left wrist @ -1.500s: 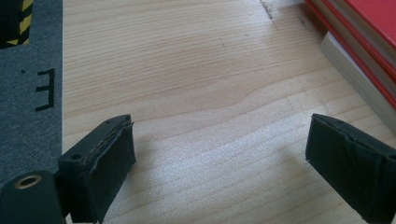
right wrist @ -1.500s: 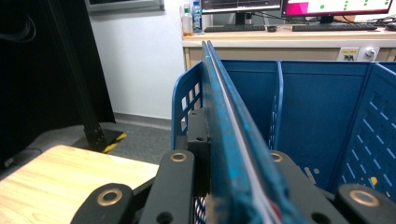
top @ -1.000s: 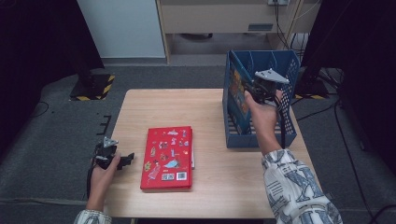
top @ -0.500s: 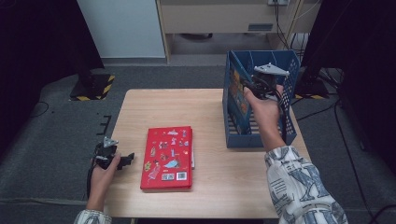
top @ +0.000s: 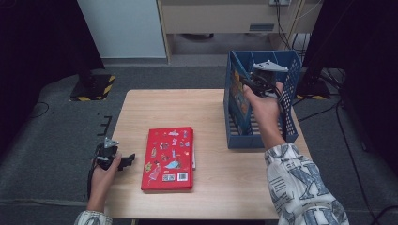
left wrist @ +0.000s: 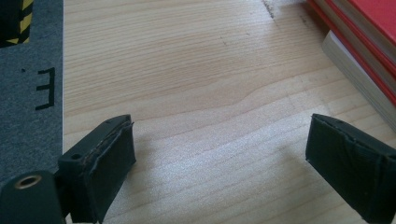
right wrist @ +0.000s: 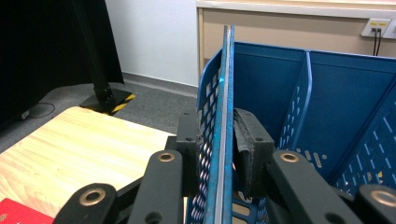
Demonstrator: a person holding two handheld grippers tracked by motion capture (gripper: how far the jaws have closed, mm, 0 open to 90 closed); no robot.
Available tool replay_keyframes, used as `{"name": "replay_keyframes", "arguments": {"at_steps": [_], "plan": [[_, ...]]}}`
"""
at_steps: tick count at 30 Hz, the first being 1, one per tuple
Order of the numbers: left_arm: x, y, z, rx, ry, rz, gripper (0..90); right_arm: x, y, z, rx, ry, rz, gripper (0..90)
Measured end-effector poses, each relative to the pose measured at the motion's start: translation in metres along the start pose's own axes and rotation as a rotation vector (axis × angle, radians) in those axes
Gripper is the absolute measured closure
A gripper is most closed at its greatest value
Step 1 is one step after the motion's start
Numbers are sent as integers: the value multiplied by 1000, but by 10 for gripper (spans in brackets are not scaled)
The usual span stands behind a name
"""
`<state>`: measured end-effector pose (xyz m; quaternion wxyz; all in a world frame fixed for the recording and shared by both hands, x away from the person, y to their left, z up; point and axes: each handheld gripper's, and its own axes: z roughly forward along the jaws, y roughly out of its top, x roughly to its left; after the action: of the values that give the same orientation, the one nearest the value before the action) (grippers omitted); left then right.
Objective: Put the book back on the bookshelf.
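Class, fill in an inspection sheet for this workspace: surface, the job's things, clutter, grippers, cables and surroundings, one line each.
Surface: light wooden table, bare between the items.
Job's things: blue file rack at the table's right edge, a thin book upright against its left wall; red books stacked flat near the table's middle.
Clutter: nothing seen.
Grippers: right gripper clamped on the rack wall and book; left gripper open above bare wood beside the red books.
Cables: black leads on the floor right of the table.
Surroundings: grey carpet, stand base with yellow-black stripes, wall sockets.
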<state>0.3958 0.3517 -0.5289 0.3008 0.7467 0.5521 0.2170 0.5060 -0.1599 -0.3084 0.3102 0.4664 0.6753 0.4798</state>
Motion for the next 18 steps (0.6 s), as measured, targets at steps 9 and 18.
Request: {"name": "replay_keyframes", "arguments": {"at_steps": [9,18], "plan": [[0,0,0,2,0,1,78,-1,-1,2,19,-13,-3,775],[0,0,0,3,1,1,78,0,0,1,16,-58,-1,818]]}}
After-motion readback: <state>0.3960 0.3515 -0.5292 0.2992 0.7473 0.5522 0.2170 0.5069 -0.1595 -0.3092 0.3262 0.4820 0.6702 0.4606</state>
